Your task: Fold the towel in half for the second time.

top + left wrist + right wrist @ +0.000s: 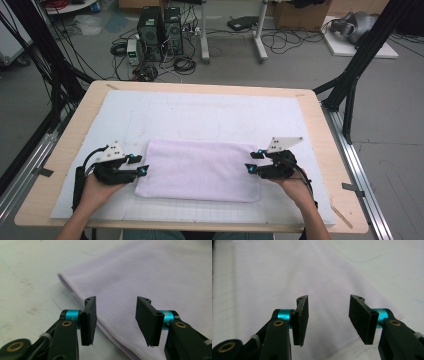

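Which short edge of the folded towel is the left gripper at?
The left gripper sits at the towel's left short edge, open jaws over it, pressing nothing. The right gripper, also open, is at the opposite short edge.

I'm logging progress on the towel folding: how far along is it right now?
Done: the lilac towel lies flat on the white mat as a wide rectangle with doubled layers at its edge, so at least one fold looks made. In hand: nothing; the left tongs and right tongs stand open at its two short ends, gripping no cloth. Left: probably another fold, judging by its width.
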A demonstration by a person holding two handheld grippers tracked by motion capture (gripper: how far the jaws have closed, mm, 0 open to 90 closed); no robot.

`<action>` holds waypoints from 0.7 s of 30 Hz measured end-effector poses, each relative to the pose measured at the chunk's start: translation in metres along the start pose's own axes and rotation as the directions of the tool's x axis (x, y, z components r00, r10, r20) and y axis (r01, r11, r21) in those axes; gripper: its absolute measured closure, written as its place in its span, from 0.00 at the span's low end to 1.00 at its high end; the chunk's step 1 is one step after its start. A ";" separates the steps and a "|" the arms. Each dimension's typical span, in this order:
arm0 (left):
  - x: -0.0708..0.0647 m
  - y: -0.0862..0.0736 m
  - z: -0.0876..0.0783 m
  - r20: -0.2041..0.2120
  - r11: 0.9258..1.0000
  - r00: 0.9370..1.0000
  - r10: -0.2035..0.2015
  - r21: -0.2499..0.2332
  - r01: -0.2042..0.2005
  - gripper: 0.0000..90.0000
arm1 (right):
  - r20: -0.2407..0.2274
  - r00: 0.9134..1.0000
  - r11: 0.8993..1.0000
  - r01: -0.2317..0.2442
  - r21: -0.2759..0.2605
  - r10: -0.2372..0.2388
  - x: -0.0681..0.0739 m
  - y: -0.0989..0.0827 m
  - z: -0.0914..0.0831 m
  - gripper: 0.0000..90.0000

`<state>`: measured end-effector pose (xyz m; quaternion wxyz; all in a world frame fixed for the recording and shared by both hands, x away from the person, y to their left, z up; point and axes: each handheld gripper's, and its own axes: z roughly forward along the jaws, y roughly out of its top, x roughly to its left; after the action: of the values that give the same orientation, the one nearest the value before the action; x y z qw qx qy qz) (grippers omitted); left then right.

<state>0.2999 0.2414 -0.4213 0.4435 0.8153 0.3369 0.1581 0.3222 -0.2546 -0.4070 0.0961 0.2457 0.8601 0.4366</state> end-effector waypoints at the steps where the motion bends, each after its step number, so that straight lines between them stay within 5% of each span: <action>1: 0.004 0.004 0.004 -0.018 1.000 1.000 -0.011 -0.002 0.011 0.55 | 0.017 1.000 1.000 -0.010 -0.008 0.010 -0.006 0.002 0.002 0.53; 5: 0.015 0.018 0.016 -0.068 1.000 0.997 -0.021 -0.002 0.021 0.52 | 0.060 0.997 0.998 -0.057 0.001 0.057 -0.030 0.003 0.012 0.49; 7: 0.027 0.024 0.033 -0.085 0.997 0.994 -0.070 0.025 0.072 0.49 | 0.058 0.994 0.996 -0.092 0.006 0.091 -0.039 0.001 0.018 0.46; 10: 0.037 0.022 0.048 -0.112 0.992 0.989 -0.101 0.063 0.109 0.43 | 0.075 0.989 0.991 -0.127 0.041 0.124 -0.049 -0.005 0.028 0.41; 14: 0.042 0.014 0.061 -0.097 0.984 0.987 -0.130 0.110 0.141 0.42 | 0.074 0.989 0.988 -0.133 0.080 0.127 -0.053 -0.010 0.036 0.40; 17: 0.042 0.014 0.062 -0.064 0.986 0.989 -0.136 0.092 0.142 0.52 | 0.056 0.991 0.986 -0.128 0.107 0.123 -0.052 -0.011 0.041 0.46; 21: 0.038 0.014 0.062 -0.009 0.986 0.990 -0.139 0.092 0.139 0.75 | -0.006 0.994 0.987 -0.111 0.112 0.112 -0.047 -0.009 0.044 0.76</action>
<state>0.3677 0.2245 -0.4459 0.4148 0.8092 0.4006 0.1123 0.3764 -0.2524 -0.4431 0.0524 0.2959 0.8686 0.3940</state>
